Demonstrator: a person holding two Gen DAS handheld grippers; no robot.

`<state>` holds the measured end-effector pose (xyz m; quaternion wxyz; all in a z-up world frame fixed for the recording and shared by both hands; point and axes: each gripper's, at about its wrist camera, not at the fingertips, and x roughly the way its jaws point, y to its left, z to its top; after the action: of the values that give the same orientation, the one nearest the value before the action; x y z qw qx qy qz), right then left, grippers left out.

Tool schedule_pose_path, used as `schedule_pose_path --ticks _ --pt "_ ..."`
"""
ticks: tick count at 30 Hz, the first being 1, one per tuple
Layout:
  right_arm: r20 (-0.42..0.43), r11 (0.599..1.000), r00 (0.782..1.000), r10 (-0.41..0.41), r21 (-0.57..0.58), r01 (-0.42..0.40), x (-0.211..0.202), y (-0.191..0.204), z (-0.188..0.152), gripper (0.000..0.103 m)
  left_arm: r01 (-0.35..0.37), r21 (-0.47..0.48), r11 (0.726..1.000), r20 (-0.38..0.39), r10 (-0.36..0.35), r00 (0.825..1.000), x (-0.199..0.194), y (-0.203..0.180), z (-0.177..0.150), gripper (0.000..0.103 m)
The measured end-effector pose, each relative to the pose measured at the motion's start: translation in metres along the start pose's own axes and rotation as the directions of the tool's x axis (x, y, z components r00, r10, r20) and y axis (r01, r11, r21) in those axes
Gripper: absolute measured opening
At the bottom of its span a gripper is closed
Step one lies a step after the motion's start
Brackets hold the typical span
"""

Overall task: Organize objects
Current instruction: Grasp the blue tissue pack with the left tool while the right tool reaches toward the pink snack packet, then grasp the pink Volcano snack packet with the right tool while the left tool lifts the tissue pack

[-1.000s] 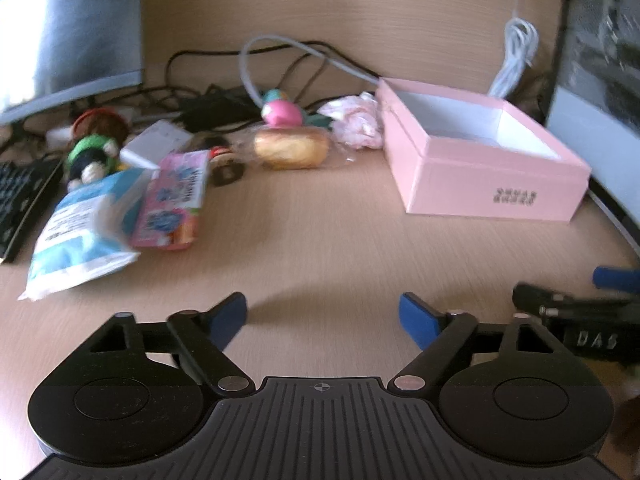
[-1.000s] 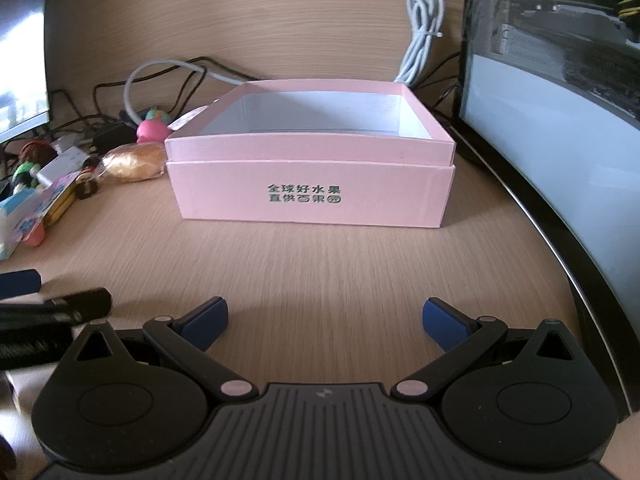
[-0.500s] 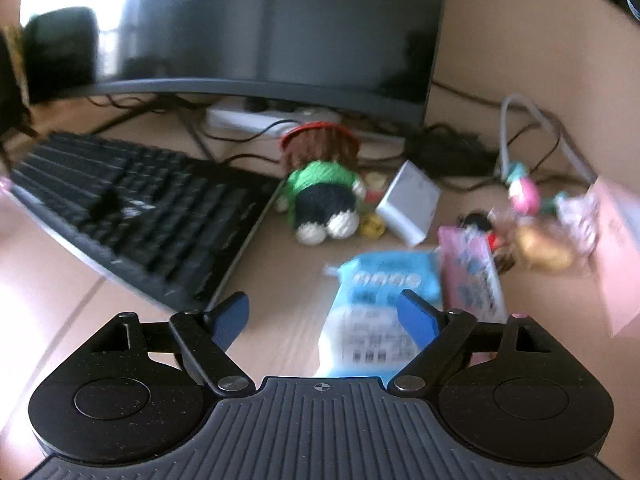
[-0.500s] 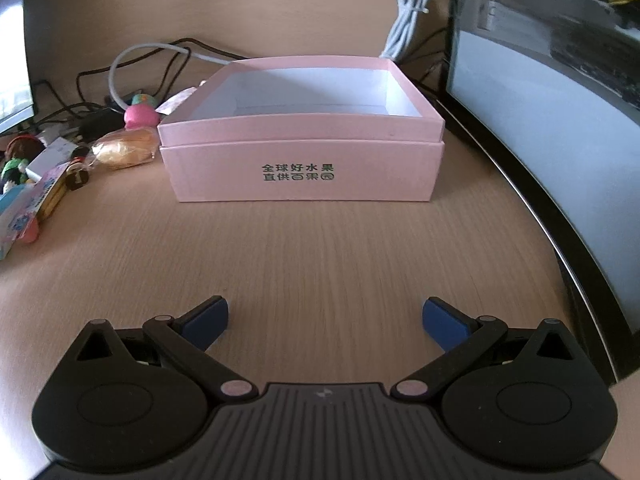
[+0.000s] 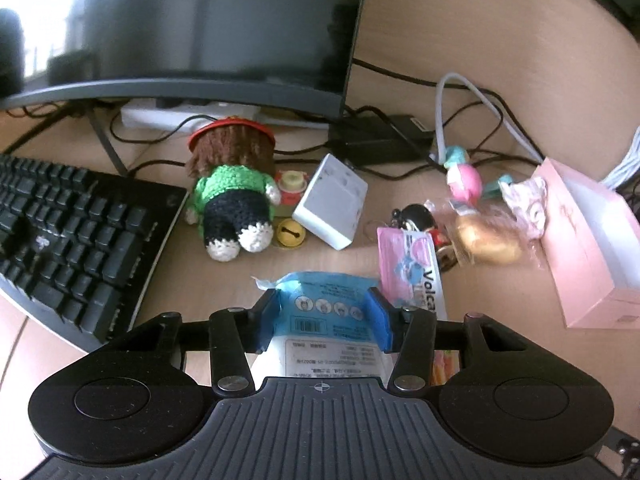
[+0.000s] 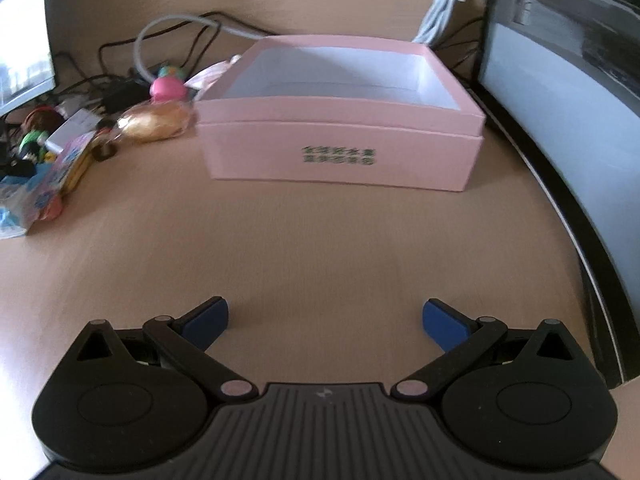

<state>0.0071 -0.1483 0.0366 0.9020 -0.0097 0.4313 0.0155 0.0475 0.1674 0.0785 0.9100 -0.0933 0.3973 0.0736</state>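
Left gripper (image 5: 325,316) now pinching blue wipes pack (image 5: 326,300), right gripper (image 6: 325,322) still spread

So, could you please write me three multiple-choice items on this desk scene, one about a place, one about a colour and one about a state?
1. Where does the knitted doll lie?
A. Inside the pink box
B. Beside the keyboard, in front of the monitor
C. On top of the keyboard

2. What colour is the doll's top?
A. Green
B. Yellow
C. White

3. What is the left gripper doing?
A. Wide open over bare desk
B. Closed on the pink packet
C. Closed on the blue and white packet

Answers:
1 B: it rests on the desk just right of the keyboard, below the monitor.
2 A: the knit above its black trousers is green.
3 C: both blue pads press the sides of the blue and white packet; the pink packet lies free beside it, and the pink box is open.
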Motion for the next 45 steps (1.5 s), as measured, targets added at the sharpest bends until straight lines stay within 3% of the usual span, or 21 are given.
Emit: schedule_pose_path --ticks 3,5,7,11,15,21,24,28,32,35,39,43,45 --pt "0.049 1.000 0.999 0.004 0.000 -0.004 -0.022 0.009 -0.003 0.103 -0.013 -0.062 0.998 -0.010 0.012 1.000 0.000 0.011 0.001 0.062" --pt "0.091 0.999 0.996 0.015 -0.042 -0.011 -0.038 0.016 -0.005 0.103 -0.047 -0.093 0.995 -0.019 0.045 0.999 0.002 0.018 0.003 0.075" --pt "0.127 0.996 0.992 0.020 -0.091 -0.008 -0.053 0.023 -0.005 0.103 -0.075 -0.134 0.988 -0.027 0.072 0.997 0.006 0.025 0.005 0.081" --pt "0.182 0.988 0.982 0.038 -0.155 -0.010 -0.074 0.031 -0.006 0.103 -0.010 -0.153 0.988 -0.066 0.000 0.998 0.011 0.024 0.002 0.081" --pt "0.134 0.990 0.987 0.087 -0.126 -0.070 -0.074 0.030 -0.005 0.103 0.074 -0.085 0.994 -0.116 -0.084 0.990 0.005 0.012 -0.020 0.078" --pt "0.167 0.983 0.980 0.107 -0.169 -0.078 -0.086 0.033 -0.010 0.103 0.126 -0.116 0.985 0.005 -0.127 0.992 -0.025 0.015 -0.042 0.075" --pt "0.187 0.981 0.976 0.111 -0.175 -0.078 -0.091 0.030 -0.011 0.103 0.131 -0.164 0.978 0.066 -0.122 0.990 -0.036 0.024 -0.035 0.075" --pt "0.174 0.983 0.976 0.128 -0.154 -0.102 -0.087 0.025 -0.012 0.103 0.101 -0.177 0.979 0.055 -0.093 0.994 -0.031 0.022 -0.021 0.075" --pt "0.156 0.979 0.977 0.148 -0.160 -0.123 -0.078 0.033 -0.006 0.103 -0.006 -0.148 0.989 -0.082 -0.006 0.997 -0.013 0.010 -0.013 0.075" --pt "0.169 0.973 0.969 0.182 -0.176 -0.152 -0.075 0.044 0.004 0.103 0.017 -0.155 0.988 -0.121 -0.036 0.992 -0.021 0.005 -0.020 0.073" --pt "0.151 0.967 0.967 0.204 -0.184 -0.175 -0.059 0.062 0.023 0.103 -0.002 -0.124 0.992 -0.148 -0.017 0.989 -0.010 -0.005 -0.031 0.076" --pt "0.141 0.961 0.965 0.220 -0.201 -0.189 -0.046 0.082 0.039 0.103 0.019 -0.081 0.997 -0.102 -0.027 0.994 -0.016 0.001 -0.035 0.057" --pt "0.138 0.955 0.961 0.238 -0.212 -0.206 -0.039 0.093 0.050 0.103 0.021 -0.079 0.997 -0.069 -0.026 0.997 -0.028 0.012 -0.038 0.056"
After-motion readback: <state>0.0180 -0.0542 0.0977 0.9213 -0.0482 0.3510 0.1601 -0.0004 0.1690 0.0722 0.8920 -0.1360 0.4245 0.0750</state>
